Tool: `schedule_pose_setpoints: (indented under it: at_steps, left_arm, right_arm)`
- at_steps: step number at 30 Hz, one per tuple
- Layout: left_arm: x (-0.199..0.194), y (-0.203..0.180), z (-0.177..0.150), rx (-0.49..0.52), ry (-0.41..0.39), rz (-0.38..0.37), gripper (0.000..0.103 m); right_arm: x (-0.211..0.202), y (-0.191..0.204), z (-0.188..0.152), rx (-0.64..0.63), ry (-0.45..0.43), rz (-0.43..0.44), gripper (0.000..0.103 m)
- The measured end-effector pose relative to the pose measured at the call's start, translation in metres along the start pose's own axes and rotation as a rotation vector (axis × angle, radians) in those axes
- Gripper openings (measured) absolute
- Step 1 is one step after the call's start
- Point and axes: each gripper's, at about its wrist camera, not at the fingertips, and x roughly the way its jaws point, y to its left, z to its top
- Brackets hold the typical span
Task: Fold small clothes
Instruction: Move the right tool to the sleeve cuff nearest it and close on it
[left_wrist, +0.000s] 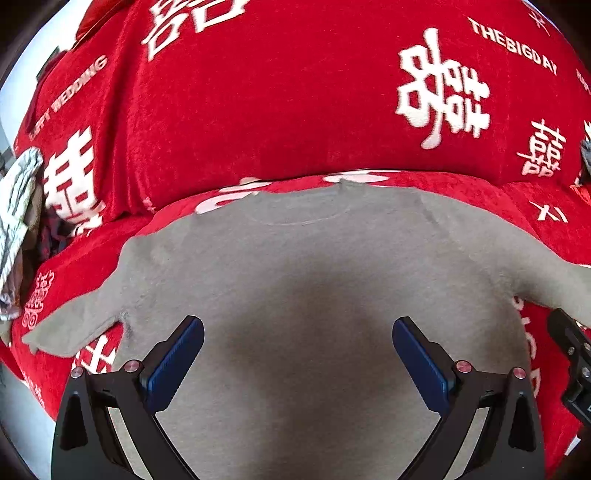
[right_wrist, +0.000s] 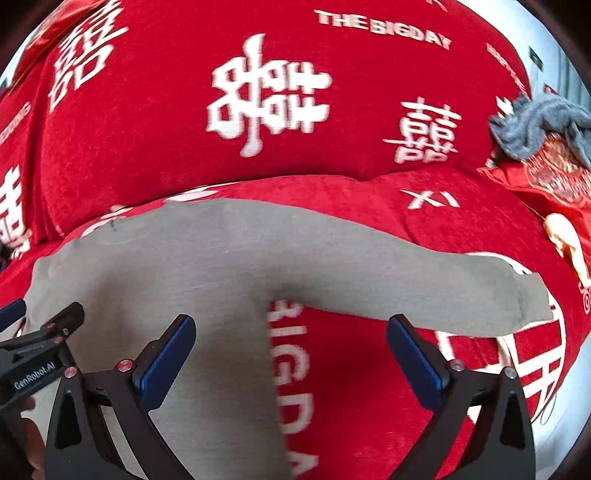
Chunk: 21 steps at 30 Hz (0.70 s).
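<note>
Surface: red cover (left_wrist: 280, 110) printed with white characters and the words "THE BIG DAY" is lying over what looks like a sofa seat and backrest; I am seeing it in both wrist views.
Garment: grey T-shirt (left_wrist: 303, 280) is lying flat on the seat, neckline toward the backrest, both short sleeves spreading outward.
Left gripper: my left gripper (left_wrist: 298, 363) is hovering over the shirt's middle with its blue pads spread wide, pinching nothing.
Right gripper: my right gripper (right_wrist: 291, 360) is also standing wide apart, straddling the shirt's right side edge below the right sleeve (right_wrist: 424, 288); I cannot tell whether it is touching the cloth.
Left side: patterned grey-and-white cloth (left_wrist: 16, 221) is sitting at the seat's left end.
Right side: dark grey knitted item (right_wrist: 535, 125) is lying on a red embroidered cushion (right_wrist: 554, 184), well apart from the shirt.
</note>
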Motion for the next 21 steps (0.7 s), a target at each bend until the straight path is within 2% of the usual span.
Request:
schedule_pose_setpoints:
  at_steps: [5, 17, 18, 20, 21]
  left_arm:
    - [-0.001, -0.037, 0.01, 0.043, 0.007, -0.031, 0.102]
    - [0.001, -0.113, 0.012, 0.151, 0.022, -0.088, 0.102]
    - [0.002, -0.117, 0.012, 0.156, 0.025, -0.09, 0.102]
    - [0.005, -0.123, 0.011, 0.161, 0.033, -0.092, 0.102]
    - [0.006, -0.125, 0.01, 0.163, 0.036, -0.093, 0.102]
  right_arm:
    - [0.004, -0.049, 0.0, 0.08, 0.011, -0.048, 0.103]
    - [0.013, -0.22, -0.025, 0.397, 0.043, -0.219, 0.102]
    - [0.018, -0.235, -0.03, 0.436, 0.049, -0.224, 0.101]
    - [0.028, -0.253, -0.036, 0.494, 0.065, -0.201, 0.089]
    - [0.028, -0.257, -0.035, 0.494, 0.038, -0.202, 0.088]
